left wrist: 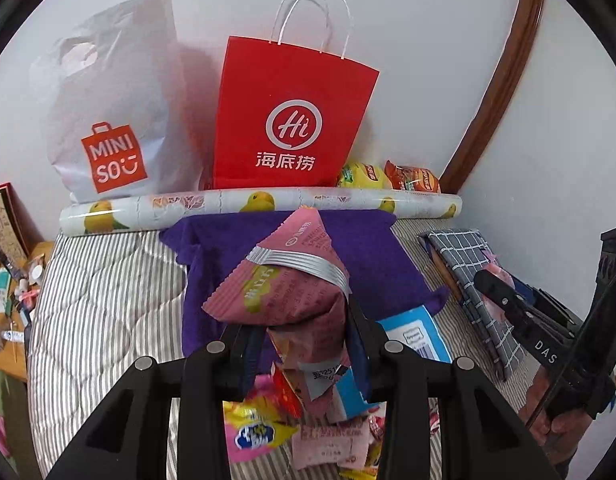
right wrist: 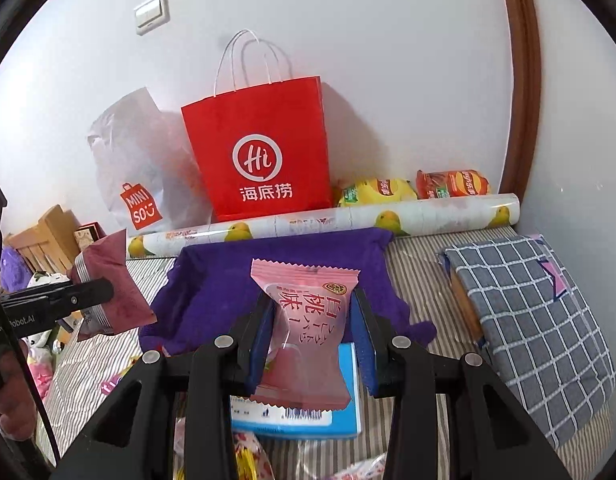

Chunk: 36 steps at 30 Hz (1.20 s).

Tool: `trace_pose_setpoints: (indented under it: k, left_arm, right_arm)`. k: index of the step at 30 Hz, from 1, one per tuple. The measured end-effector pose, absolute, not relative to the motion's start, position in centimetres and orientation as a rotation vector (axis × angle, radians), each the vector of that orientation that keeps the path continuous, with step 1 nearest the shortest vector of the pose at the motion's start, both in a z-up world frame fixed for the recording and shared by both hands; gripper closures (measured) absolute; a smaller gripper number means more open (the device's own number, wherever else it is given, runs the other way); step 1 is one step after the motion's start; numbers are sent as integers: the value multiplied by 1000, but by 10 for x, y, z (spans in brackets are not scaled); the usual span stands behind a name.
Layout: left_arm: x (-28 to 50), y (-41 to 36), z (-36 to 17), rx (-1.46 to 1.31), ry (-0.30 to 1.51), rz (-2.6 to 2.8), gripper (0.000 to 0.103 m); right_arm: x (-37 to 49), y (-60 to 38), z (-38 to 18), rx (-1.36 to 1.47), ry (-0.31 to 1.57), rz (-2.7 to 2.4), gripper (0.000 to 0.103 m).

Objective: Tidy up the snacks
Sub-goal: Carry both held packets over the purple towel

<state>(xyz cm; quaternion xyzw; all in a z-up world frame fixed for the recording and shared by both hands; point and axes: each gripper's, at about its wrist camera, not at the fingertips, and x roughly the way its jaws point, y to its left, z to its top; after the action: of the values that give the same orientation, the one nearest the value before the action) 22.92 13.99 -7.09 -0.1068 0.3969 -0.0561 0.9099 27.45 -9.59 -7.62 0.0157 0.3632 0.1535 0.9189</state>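
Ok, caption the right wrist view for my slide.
Right claw grips a pink peach-flavour snack packet above the purple cloth, facing the red paper bag.

A: What stands against the white wall?

B: A red Haidilao paper bag [left wrist: 292, 120] with white twisted handles, upright. Just beside it on its left leans a white Miniso plastic bag [left wrist: 116, 112].

A: And in front of them?

B: A roll of lemon-print paper [left wrist: 260, 206] lies along the wall across the striped quilt [left wrist: 108, 280]. A purple towel [right wrist: 220, 280] is spread on the quilt, its far edge touching the roll.

A: Anything to the right?

B: A folded grey checked cloth [right wrist: 523, 308] lies on the quilt near the wooden door frame [right wrist: 521, 92]. A light switch [right wrist: 151, 13] sits high on the wall.
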Motion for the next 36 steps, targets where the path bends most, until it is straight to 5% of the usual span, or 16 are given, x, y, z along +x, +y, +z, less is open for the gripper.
trace_pose_setpoints:
  k: [22,36]
  left_arm:
    - [314,156,-84,-248,855,-125,68]
    - [365,145,-140,-218,990,-84,68]
  right_arm:
    - [353,-79,-98,37,753,337,66]
    - [407,-72,-148,-5,846,371,66]
